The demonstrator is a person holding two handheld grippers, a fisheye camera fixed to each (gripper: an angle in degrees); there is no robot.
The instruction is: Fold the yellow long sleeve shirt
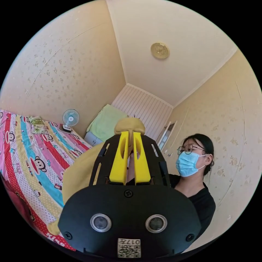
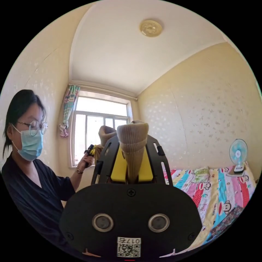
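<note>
High above the bed (image 1: 32, 163), each claw, left (image 1: 130, 152) and right (image 2: 133, 161), pinches a cuff of the yellow shirt (image 1: 79, 174) (held aloft); thin grips, so a tug could slip one free.

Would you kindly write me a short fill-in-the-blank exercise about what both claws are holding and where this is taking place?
1. Both claws grip a shirt whose colour is ____.
2. The right claw is shut on a ribbed ____ of the shirt.
3. The striped cartoon-print sheet covers a ____.
4. Against the wall at the bed's far edge stands a small electric ____.

Missing words: yellow; cuff; bed; fan
</note>
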